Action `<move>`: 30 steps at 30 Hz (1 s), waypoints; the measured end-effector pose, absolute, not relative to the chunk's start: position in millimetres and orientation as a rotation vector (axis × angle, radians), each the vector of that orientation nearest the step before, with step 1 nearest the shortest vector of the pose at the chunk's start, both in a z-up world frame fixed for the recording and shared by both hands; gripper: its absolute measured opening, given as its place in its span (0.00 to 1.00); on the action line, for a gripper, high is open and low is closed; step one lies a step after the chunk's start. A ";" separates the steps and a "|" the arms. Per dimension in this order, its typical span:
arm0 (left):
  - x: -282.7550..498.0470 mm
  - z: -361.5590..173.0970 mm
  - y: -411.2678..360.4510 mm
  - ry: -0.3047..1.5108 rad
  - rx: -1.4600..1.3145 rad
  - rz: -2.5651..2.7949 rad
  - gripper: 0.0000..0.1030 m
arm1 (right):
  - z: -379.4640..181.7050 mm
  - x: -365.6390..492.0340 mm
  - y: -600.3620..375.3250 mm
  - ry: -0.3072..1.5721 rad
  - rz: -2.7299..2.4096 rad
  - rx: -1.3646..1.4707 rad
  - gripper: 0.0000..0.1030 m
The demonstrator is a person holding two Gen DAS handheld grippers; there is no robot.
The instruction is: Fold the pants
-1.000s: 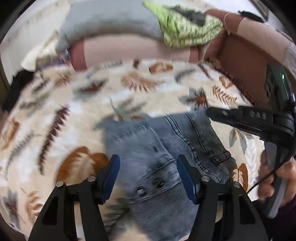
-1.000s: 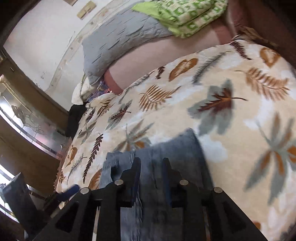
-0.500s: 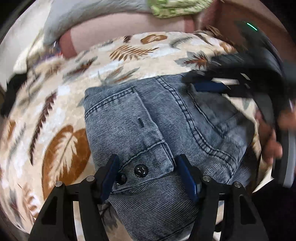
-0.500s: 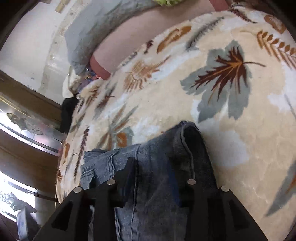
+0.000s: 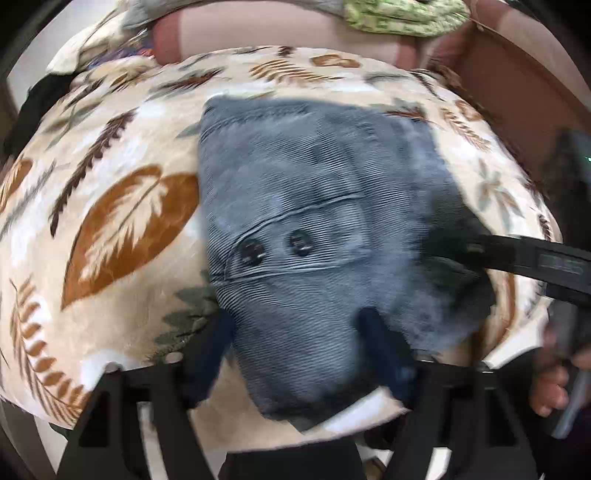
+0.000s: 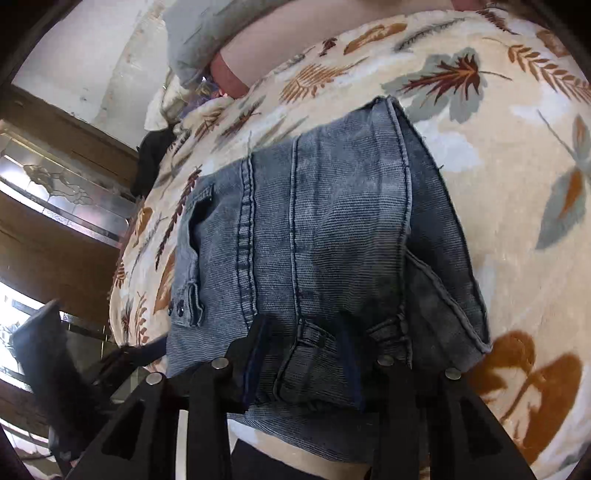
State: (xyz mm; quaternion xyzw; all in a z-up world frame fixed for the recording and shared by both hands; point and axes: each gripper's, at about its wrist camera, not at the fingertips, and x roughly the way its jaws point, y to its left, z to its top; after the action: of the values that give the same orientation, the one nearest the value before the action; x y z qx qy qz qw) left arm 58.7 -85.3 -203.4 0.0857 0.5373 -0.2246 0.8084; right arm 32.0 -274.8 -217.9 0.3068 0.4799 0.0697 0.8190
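Blue-grey denim pants [image 5: 317, 206] lie folded into a thick stack on the leaf-print blanket [image 5: 122, 229], a two-button flap facing up. My left gripper [image 5: 299, 350] is low over the stack's near edge. Its jaws are opening wide, with denim between the blurred blue pads but not pinched. In the right wrist view the pants [image 6: 332, 229] show their seams and waistband. My right gripper [image 6: 304, 360] straddles a belt-loop fold at the near edge, its pads apart and loose around the cloth. One of its black fingers [image 5: 517, 258] reaches in from the right, above the pants' right side.
A pink bolster [image 5: 280, 33], a grey pillow [image 6: 207, 33] and a green patterned cloth [image 5: 402, 14] lie along the far end of the bed. A brown headboard [image 5: 517, 92] rises at the right. A dark garment [image 6: 151, 162] sits at the bed's left edge, beside a wooden glass-panelled door [image 6: 55, 206]. A hand [image 5: 550, 387] holds the right gripper.
Both grippers have come down and the pants have settled flat onto the blanket. The left jaws have spread much wider. The right jaws have parted from their earlier narrow pinch.
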 end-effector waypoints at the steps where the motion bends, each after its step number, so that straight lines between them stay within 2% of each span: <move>1: 61.5 -207.9 -81.8 1.153 0.168 -0.470 0.92 | -218.5 29.8 -275.5 1.022 0.157 0.654 0.41; 5: 69.7 -200.9 -67.7 1.210 0.036 -0.479 0.91 | -213.8 21.1 -294.8 0.976 0.170 0.783 0.40; 8: 57.5 -178.3 -63.4 1.124 0.067 -0.443 0.91 | -187.6 4.2 -311.7 0.802 0.129 0.800 0.40; 9: 52.0 -169.0 -62.6 1.092 0.078 -0.430 0.91 | -177.0 -2.0 -314.6 0.739 0.098 0.775 0.45; 10: 47.8 -159.3 -61.3 1.059 0.081 -0.422 0.91 | -166.6 -9.7 -317.6 0.673 0.052 0.748 0.57; 12: 42.1 -135.6 -57.6 0.975 0.094 -0.387 0.91 | -151.9 -22.6 -321.5 0.574 -0.013 0.716 0.69; 15: 34.3 -97.9 -50.2 0.854 0.116 -0.312 0.91 | -132.3 -39.7 -318.6 0.452 -0.052 0.662 0.69; 18: 30.9 -73.3 -43.5 0.771 0.130 -0.253 0.91 | -121.5 -49.9 -309.4 0.402 -0.063 0.618 0.69; 21: 27.2 -55.3 -37.8 0.704 0.148 -0.213 0.91 | -119.0 -57.4 -301.7 0.380 -0.079 0.586 0.73; 30: 13.7 -42.4 -42.9 0.647 0.229 -0.189 0.91 | -110.1 -72.8 -278.0 0.370 -0.104 0.465 0.74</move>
State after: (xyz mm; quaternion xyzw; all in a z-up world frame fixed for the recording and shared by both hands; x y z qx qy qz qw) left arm 13.7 -42.9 -42.4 0.1123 0.3166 -0.0925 0.9373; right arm -72.8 -278.0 -110.1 0.2291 0.1823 -0.0514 0.9548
